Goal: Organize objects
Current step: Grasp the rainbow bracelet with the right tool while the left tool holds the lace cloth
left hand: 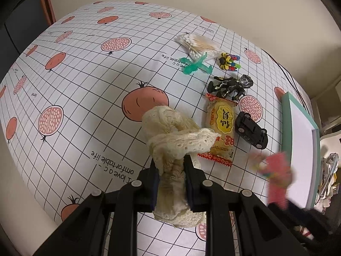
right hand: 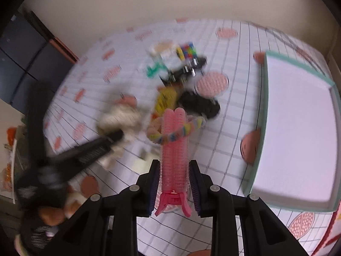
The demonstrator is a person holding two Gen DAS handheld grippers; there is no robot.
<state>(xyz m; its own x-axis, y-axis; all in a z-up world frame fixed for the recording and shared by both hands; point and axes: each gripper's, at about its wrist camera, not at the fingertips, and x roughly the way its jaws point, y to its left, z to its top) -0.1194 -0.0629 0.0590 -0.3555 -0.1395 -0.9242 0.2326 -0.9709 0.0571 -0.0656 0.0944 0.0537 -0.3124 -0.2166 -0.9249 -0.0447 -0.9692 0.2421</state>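
Jaws of your left gripper [left hand: 170,177] clamp the cream lace cloth [left hand: 177,136] above the worktop [left hand: 85,89]; right gripper [right hand: 174,178] pinches the pink hair roller [right hand: 174,149]. Carry both to the tray [right hand: 298,128] at the right edge, w/ roller released low.

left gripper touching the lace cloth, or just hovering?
Touching. The left wrist view shows the left gripper with both pads pressed into the cream lace cloth, which bunches between them.
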